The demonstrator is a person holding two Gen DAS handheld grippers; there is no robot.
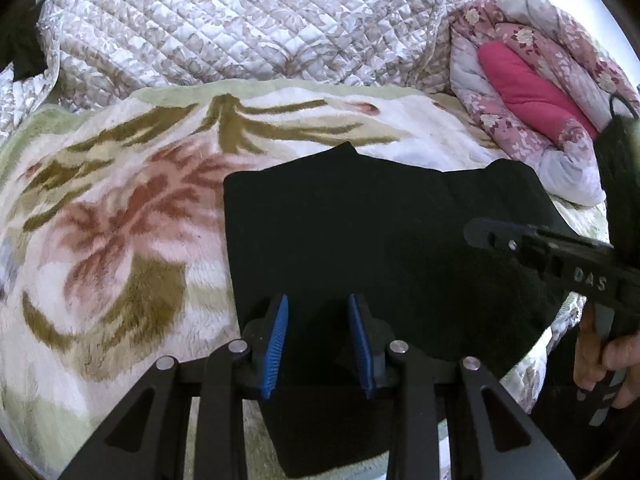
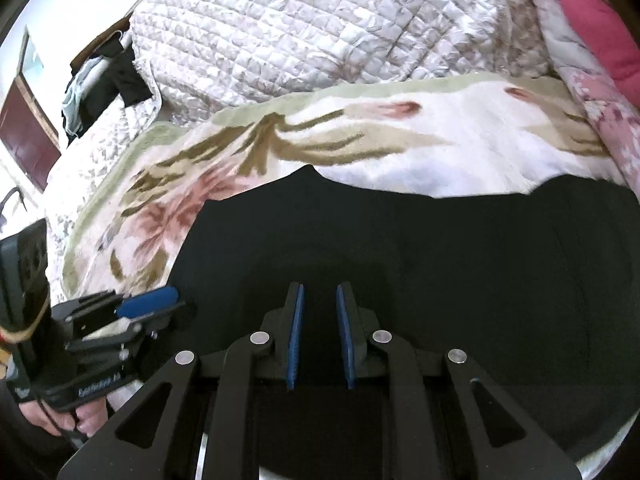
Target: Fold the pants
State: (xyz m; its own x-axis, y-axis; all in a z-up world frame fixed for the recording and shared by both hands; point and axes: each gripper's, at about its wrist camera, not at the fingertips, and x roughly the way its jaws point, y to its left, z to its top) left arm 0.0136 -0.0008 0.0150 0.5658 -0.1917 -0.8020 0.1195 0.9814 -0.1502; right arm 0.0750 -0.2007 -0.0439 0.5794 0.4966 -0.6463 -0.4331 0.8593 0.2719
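Observation:
Black pants lie flat on a floral blanket, folded into a wide dark panel. They also fill the right wrist view. My left gripper hovers over the pants' near left part, its blue pads apart and empty. My right gripper hovers over the pants' near edge, blue pads apart with nothing between them. The right gripper's body shows at the right of the left wrist view. The left gripper shows at the left of the right wrist view.
A quilted white bedspread is bunched behind the blanket. A pink floral comforter is piled at the back right. Dark clothes and a brown door are at the far left.

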